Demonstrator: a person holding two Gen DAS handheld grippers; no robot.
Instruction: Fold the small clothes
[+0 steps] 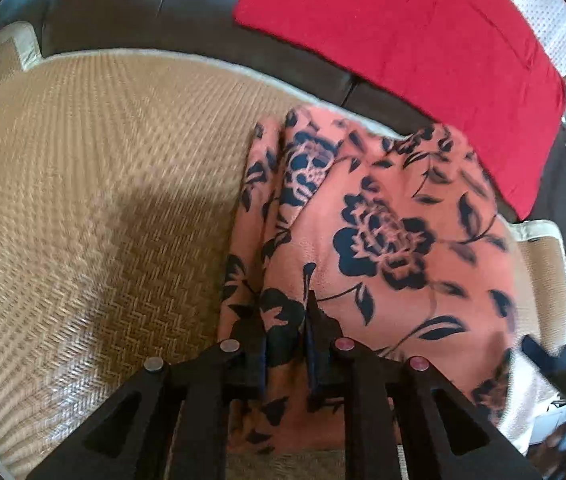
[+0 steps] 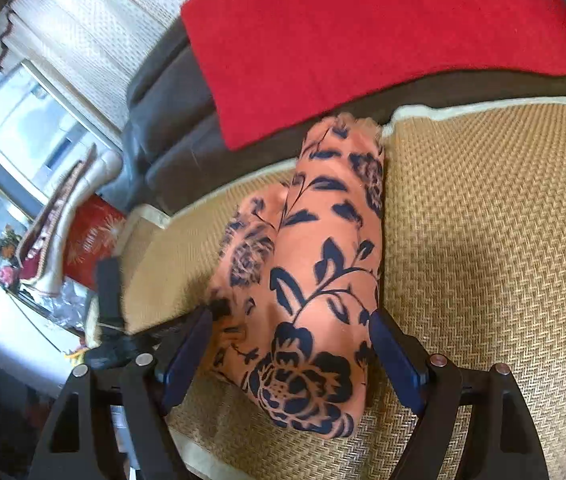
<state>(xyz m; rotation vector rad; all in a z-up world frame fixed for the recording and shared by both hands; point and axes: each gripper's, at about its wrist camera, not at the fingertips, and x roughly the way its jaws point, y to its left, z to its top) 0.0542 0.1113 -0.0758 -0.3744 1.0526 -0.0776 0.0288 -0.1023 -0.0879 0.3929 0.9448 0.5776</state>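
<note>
floral garment [image 1: 383,232]: salmon-pink cloth printed with dark navy roses and leaves; exact type of garment cannot be told. location: on a woven straw seat mat [image 1: 83,200] covering a dark brown leather sofa [image 1: 143,8], lying from 6 o'clock toward 12 o'clock in both wrist views, its far end touching the mat's cream binding near the sofa back.

condition: already narrowed. in the left wrist view one long side is turned over on itself, with layered edges running along the 9 o'clock flank. in the right wrist view it reads as a long, slim, bunched band with a second layer spilling out at 9 o'clock.

left gripper [image 1: 285,344]: jaws clenched on a ridge of the floral garment at its near end, cloth pinched between the two dark pads.

right gripper [image 2: 291,344]: jaws spread wide, one blue pad on either side of the near end of the band, cloth between them but not squeezed; released.

nearby: red cloth [image 2: 363,40], flat and squared, resting on the sofa back at 12 o'clock, apart from the floral piece; judged a finished or waiting item, which one cannot be told.

progress, as judged: lengthwise folding appears done or nearly so; edges are uneven. remaining: a crosswise fold bringing the near end toward the far end, then smoothing.
</note>
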